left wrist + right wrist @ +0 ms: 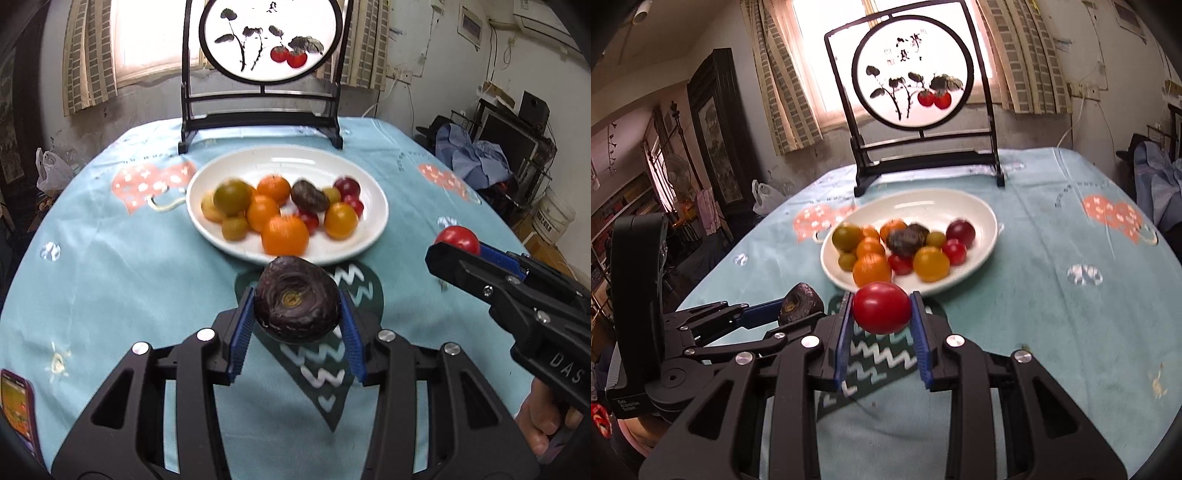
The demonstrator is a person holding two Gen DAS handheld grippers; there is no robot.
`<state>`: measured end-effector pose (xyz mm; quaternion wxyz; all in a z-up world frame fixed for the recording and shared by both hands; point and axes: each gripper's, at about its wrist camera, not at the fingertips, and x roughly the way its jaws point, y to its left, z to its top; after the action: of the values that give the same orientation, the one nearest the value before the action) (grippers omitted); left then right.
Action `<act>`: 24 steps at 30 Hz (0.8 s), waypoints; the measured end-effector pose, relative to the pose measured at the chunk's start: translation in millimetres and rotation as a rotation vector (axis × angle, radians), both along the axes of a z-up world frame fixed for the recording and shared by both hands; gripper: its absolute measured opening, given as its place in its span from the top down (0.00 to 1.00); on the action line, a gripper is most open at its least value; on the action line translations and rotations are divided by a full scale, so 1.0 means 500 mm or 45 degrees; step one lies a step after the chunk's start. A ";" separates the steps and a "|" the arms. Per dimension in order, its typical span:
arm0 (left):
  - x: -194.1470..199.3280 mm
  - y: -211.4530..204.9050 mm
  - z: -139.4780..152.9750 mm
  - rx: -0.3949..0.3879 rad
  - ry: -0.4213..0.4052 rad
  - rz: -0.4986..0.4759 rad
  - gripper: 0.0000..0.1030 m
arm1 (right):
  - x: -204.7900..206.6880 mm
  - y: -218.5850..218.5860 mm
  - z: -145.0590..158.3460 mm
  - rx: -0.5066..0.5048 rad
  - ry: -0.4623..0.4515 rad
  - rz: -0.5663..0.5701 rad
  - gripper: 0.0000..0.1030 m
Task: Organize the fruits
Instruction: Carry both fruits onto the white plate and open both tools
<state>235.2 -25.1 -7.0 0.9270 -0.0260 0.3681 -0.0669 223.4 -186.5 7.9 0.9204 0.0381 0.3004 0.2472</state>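
Pale blue cloth with coral and dark green motifs covers a round table [110, 266], and a black-framed screen painted with two red fruits [267, 40] stands at its far edge in front of a curtained window. Just ahead of both grippers sits a white plate [373, 229] heaped with small fruits: orange, yellow-green, red, and one dark wrinkled piece. The left gripper [297, 308] is closed partway on a dark, wrinkled purple-brown fruit [295, 299], its blue pads pressing both sides and holding it clear of the cloth, just short of the plate's near rim. To its right, the right gripper [882, 308] is closed nearly all the way on a smooth red tomato [882, 306], also lifted above the cloth and just before the plate. A person's hand [543, 417] grips the right gripper's handle. A phone [18, 406] lies at the left gripper's lower left.
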 end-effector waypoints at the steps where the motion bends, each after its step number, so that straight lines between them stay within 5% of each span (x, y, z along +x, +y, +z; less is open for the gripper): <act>1: 0.010 0.002 0.014 0.000 -0.013 0.004 0.56 | 0.010 0.005 0.011 -0.006 -0.011 0.004 0.70; 10: 0.164 0.018 0.083 0.030 -0.064 0.051 0.56 | 0.149 0.035 0.065 -0.010 -0.048 -0.007 0.70; 18: 0.350 0.051 0.032 0.034 0.033 0.131 0.56 | 0.311 0.044 0.011 -0.030 0.066 -0.057 0.71; 24: 0.403 0.059 -0.011 0.042 0.115 0.143 0.56 | 0.361 0.048 -0.022 -0.041 0.113 -0.058 0.71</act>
<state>436.9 4.3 -12.2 0.9121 -0.0345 0.4084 -0.0074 403.7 -162.3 -3.3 0.9121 0.0408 0.3438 0.2194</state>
